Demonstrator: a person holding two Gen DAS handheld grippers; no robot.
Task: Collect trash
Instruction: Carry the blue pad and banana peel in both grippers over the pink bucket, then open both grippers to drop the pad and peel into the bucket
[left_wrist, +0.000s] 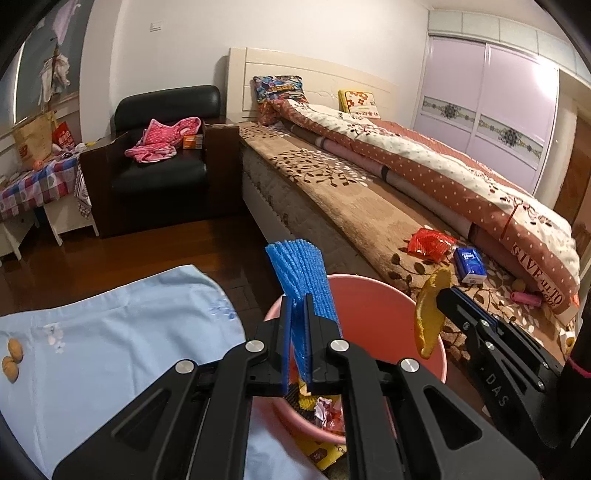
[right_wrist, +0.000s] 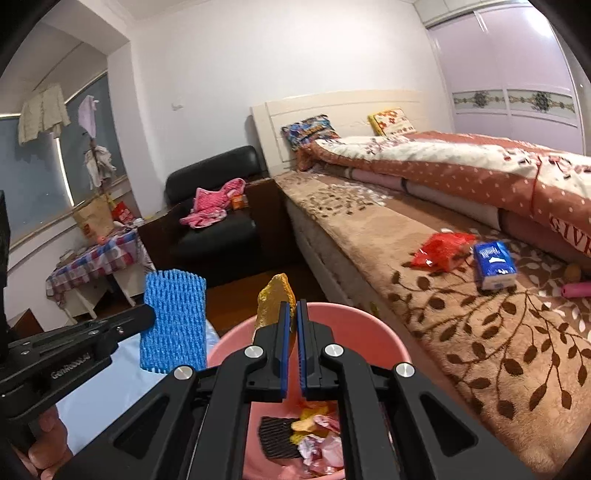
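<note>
You are holding both loads over the pink bin (right_wrist: 354, 314) for dropping, left gripper (left_wrist: 298, 306) clamping blue foam netting (left_wrist: 301, 273), right gripper (right_wrist: 292, 314) at three o'clock pinching orange peel (right_wrist: 275, 299)

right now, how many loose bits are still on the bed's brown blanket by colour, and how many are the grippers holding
red: 1, crumpled wrapper
blue: 1, tissue pack
pink: 1, small roll
yellow-brown: 1, small round thing, too blurred to name
held, left gripper: 1, blue foam fruit net
held, right gripper: 1, orange peel
total: 6
</note>
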